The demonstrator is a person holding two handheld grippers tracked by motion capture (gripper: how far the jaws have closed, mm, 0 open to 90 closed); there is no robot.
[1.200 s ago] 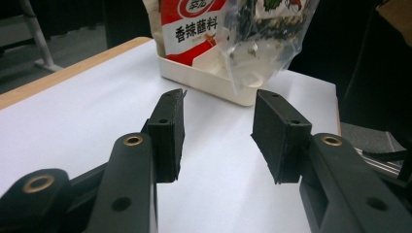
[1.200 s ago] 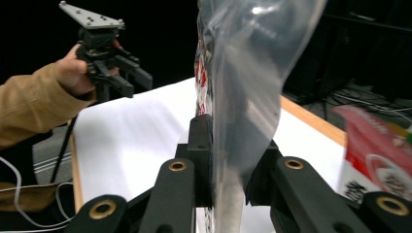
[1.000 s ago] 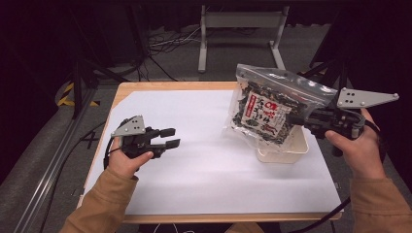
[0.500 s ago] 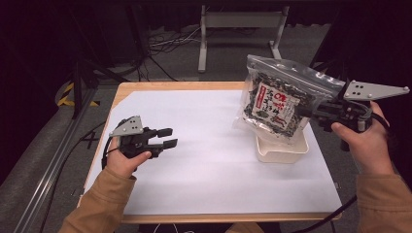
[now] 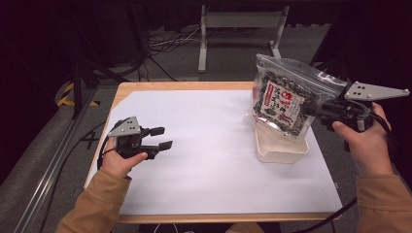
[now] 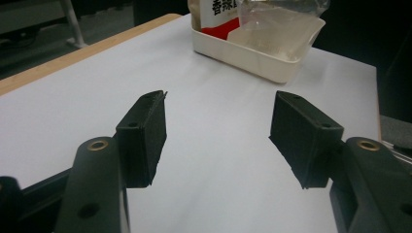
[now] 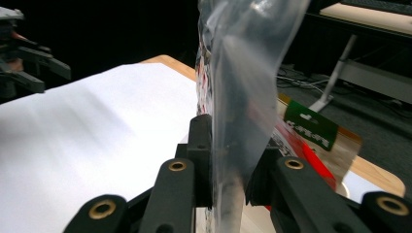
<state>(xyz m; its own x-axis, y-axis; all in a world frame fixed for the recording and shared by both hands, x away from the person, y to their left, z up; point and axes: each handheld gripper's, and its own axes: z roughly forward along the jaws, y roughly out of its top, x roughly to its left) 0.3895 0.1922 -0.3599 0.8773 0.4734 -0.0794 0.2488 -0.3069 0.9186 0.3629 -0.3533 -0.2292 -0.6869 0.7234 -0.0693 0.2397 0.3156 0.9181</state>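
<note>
The right gripper (image 5: 318, 110) is clamped on the side edge of the clear bag (image 5: 284, 99), hung upright over the white tray (image 5: 282, 149), while the left gripper (image 5: 159, 137), jaws just opening with nothing between, sits well apart to the bag's left.

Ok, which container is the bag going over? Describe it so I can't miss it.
On the white sheet covering the wooden table, look to the person's right side. There a shallow cream plastic tray sits under the clear zip bag gripped by the right gripper. It is the sole container resting on the sheet, pale and rectangular.
</note>
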